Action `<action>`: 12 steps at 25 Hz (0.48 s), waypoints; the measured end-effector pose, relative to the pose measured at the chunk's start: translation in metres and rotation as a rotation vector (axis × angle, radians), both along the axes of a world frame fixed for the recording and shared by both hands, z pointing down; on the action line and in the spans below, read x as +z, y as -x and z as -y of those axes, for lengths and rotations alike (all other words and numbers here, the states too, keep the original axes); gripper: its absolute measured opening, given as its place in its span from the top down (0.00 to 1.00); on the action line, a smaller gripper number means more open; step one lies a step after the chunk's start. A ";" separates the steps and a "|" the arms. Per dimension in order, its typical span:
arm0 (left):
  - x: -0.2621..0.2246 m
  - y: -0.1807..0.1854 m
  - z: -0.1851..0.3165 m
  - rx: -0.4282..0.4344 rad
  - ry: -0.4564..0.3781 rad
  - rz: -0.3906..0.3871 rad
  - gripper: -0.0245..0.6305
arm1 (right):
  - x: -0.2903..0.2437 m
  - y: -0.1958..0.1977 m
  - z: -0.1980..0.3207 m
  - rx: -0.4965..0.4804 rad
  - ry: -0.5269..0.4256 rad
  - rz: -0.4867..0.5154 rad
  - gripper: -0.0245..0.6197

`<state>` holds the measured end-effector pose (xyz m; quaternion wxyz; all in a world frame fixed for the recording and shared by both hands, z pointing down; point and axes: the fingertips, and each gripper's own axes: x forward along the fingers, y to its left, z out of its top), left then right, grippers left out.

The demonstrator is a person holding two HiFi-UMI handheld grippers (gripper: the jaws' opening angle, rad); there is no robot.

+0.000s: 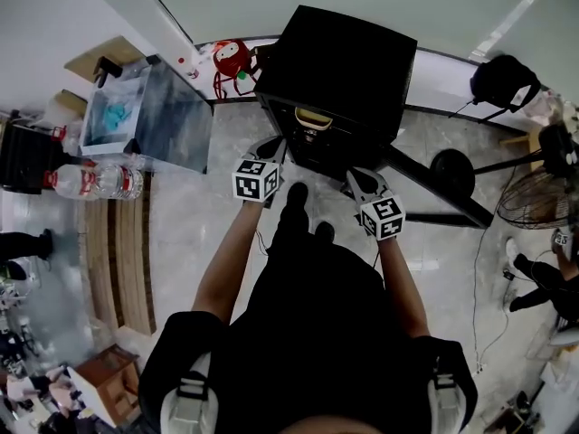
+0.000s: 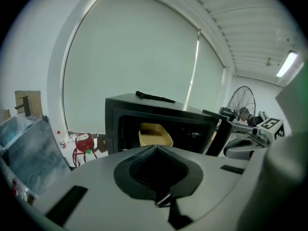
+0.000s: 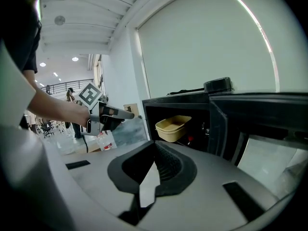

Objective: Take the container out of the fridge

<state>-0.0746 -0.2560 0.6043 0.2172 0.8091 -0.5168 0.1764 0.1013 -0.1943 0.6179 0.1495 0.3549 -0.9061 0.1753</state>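
Observation:
A black mini fridge (image 1: 339, 66) stands on the floor with its door (image 1: 441, 191) swung open to the right. Inside it on a shelf sits a beige container (image 1: 312, 118), also in the left gripper view (image 2: 155, 134) and the right gripper view (image 3: 173, 127). My left gripper (image 1: 270, 147) hovers just before the opening at its left, jaws together and empty (image 2: 156, 146). My right gripper (image 1: 358, 182) is a little lower to the right, near the door hinge, its jaw tips touching with nothing between them (image 3: 155, 143). Both are short of the container.
A red toy (image 1: 233, 59) sits left of the fridge, by a clear box (image 1: 145, 111) and a water bottle (image 1: 95, 181). Wooden slats (image 1: 122, 256) run along the left floor. A floor fan (image 1: 536, 197) and cables lie to the right.

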 end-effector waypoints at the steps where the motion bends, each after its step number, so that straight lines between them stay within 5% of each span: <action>1: 0.002 -0.001 0.005 0.006 0.003 0.006 0.93 | -0.001 0.000 0.001 0.001 0.000 -0.002 0.96; 12: 0.024 0.002 0.060 -0.030 0.024 0.036 0.93 | 0.003 -0.006 0.006 0.011 0.022 -0.027 0.96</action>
